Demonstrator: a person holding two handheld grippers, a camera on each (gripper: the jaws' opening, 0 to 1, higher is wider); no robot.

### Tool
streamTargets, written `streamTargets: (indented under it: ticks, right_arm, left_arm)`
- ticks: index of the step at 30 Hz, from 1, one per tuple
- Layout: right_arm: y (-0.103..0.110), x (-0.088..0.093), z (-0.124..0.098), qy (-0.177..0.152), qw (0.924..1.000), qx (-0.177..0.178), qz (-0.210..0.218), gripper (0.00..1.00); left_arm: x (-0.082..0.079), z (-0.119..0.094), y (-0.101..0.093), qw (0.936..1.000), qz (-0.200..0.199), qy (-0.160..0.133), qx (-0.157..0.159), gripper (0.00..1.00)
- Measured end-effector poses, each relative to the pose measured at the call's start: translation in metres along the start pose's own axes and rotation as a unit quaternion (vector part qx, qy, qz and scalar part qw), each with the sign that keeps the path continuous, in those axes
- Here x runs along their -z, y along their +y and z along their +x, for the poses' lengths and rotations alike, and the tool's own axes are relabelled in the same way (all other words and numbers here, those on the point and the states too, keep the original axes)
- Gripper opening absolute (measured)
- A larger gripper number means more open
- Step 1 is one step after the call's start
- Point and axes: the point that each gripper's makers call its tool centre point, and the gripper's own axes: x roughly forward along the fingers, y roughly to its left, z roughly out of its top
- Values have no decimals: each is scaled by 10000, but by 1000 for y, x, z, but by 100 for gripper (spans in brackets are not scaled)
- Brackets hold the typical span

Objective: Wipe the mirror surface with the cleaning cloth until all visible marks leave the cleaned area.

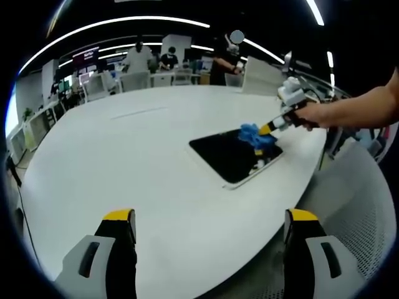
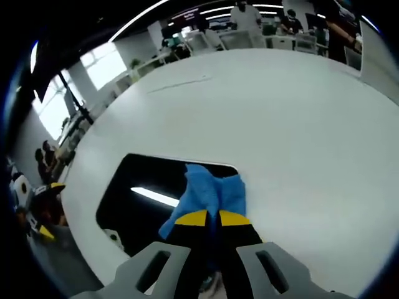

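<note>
A dark rectangular mirror (image 1: 232, 157) lies flat on the white table (image 1: 124, 149), near its right edge. A blue cleaning cloth (image 1: 254, 136) rests on the mirror's far corner. My right gripper (image 1: 272, 128) comes in from the right, held by a person's hand, shut on the cloth. In the right gripper view the blue cloth (image 2: 212, 194) is pinched between the yellow-tipped jaws of my right gripper (image 2: 207, 218) and pressed on the mirror (image 2: 144, 193), which reflects a ceiling light. My left gripper (image 1: 209, 219) hovers open above the table's near part, holding nothing.
The white table (image 2: 299, 124) stretches wide around the mirror. A mesh chair (image 1: 361, 212) stands by the table's near right edge. Several people (image 1: 138, 57) and desks fill the background office. The left gripper (image 2: 43, 215) shows at the far left of the right gripper view.
</note>
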Motion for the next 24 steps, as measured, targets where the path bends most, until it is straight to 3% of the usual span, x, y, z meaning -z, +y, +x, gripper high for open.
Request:
streamTargets:
  ticks: [24]
  right_arm:
    - [-3,3,-4,-5,9999,130,80,0]
  left_arm:
    - [1,1,0,10000,4,11,14,99]
